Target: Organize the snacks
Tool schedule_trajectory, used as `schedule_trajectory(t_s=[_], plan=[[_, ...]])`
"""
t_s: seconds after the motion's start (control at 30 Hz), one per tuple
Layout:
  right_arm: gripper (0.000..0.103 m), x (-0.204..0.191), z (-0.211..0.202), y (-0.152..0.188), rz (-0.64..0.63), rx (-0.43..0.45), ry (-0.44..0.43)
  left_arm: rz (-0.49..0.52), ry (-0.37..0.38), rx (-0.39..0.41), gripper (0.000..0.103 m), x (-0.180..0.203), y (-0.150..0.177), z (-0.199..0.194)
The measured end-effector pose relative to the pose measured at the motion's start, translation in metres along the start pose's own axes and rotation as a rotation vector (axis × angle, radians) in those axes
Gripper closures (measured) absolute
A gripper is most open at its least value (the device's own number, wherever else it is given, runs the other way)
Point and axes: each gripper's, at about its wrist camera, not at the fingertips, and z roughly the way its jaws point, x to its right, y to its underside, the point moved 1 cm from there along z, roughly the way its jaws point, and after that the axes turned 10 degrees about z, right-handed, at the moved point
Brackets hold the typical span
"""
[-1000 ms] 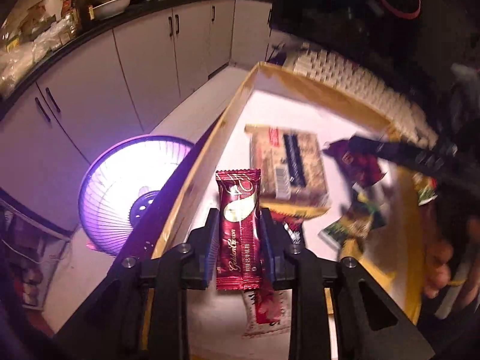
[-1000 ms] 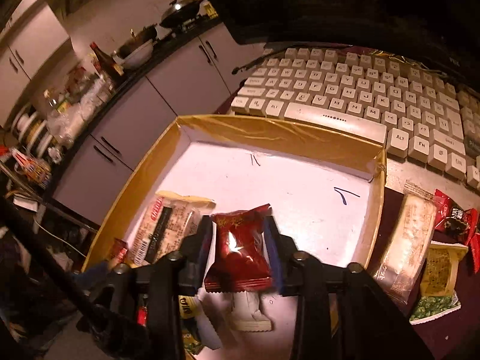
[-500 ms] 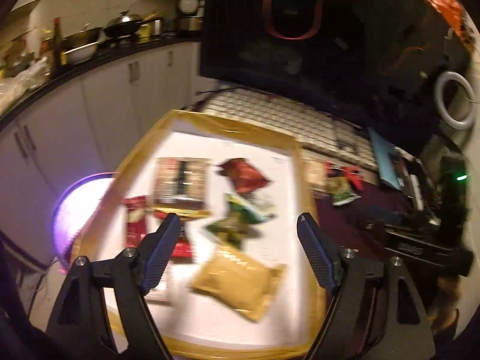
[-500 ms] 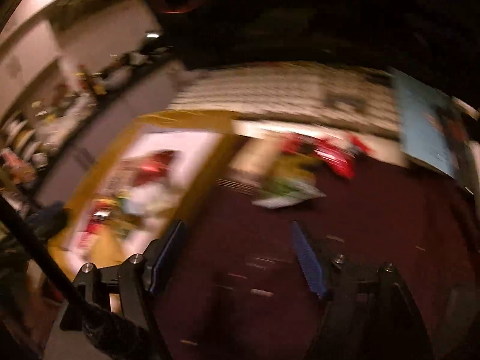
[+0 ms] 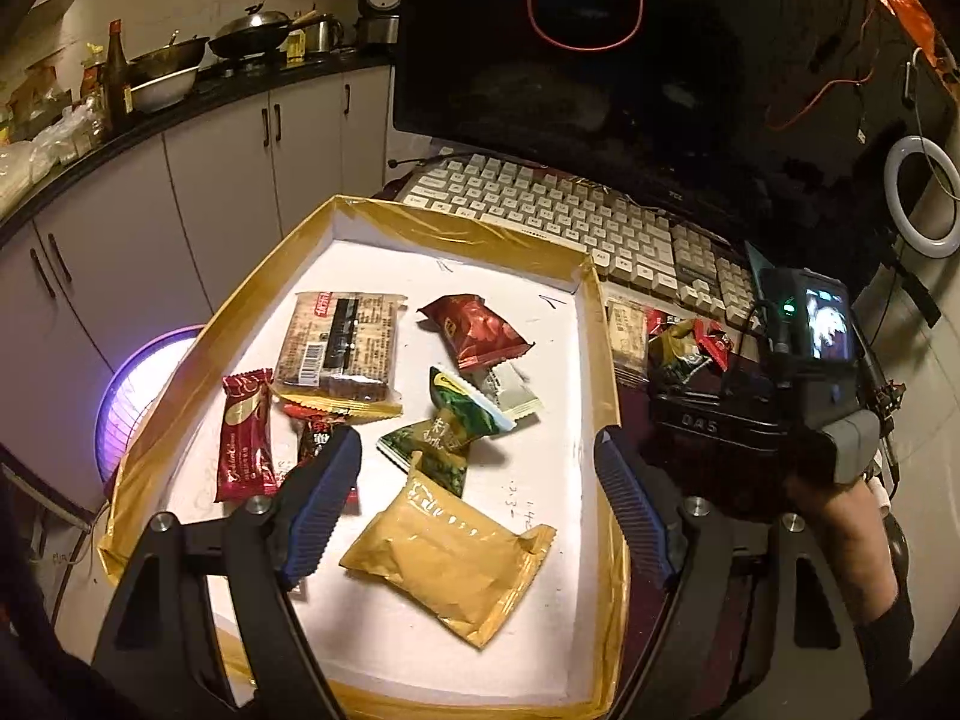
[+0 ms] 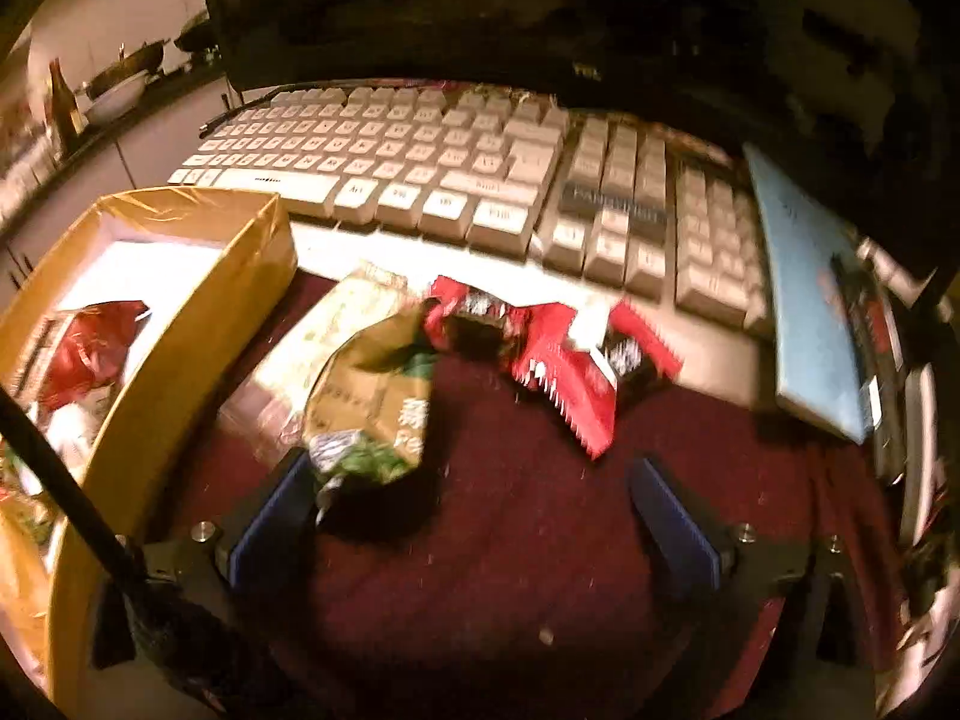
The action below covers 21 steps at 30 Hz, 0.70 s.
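A yellow-rimmed cardboard tray [image 5: 372,216] holds several snacks: a dark red bar [image 5: 246,438], a brown biscuit pack [image 5: 342,348], a red packet [image 5: 474,330], green packets [image 5: 462,414] and a yellow pouch [image 5: 450,558]. My left gripper [image 5: 477,504] is open and empty above the tray's near half. My right gripper [image 6: 474,516] is open and empty over the maroon mat, right of the tray [image 6: 180,324]. On the mat lie a yellow-green packet [image 6: 378,402], a pale packet [image 6: 336,324] and red packets [image 6: 564,360].
A white keyboard [image 5: 576,222] and a dark monitor [image 5: 600,42] stand behind the tray. A blue notebook [image 6: 810,312] lies right of the keyboard [image 6: 420,174]. A lit purple fan heater [image 5: 138,384] sits on the floor at left, by kitchen cabinets [image 5: 228,150].
Both grippers let go of their snacks in the tray and opened. The left pulled back above the tray. The right swung right over the mat toward the loose packets.
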Motion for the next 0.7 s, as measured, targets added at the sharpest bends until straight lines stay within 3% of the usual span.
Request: schedule_trajectory(t_s=[0.4,0.7], plan=[[0.000,0.0043,0.0027,0.0027,-0.007,0.002,0.002,0.010,0.062,0.008,0.023,-0.0018,0.0002,0.0010],[0.000,0.0041,0.0025,0.0030,-0.006,0.002,0.002,-0.038,0.089,0.002,0.023,-0.0099,0.0059,0.0001]])
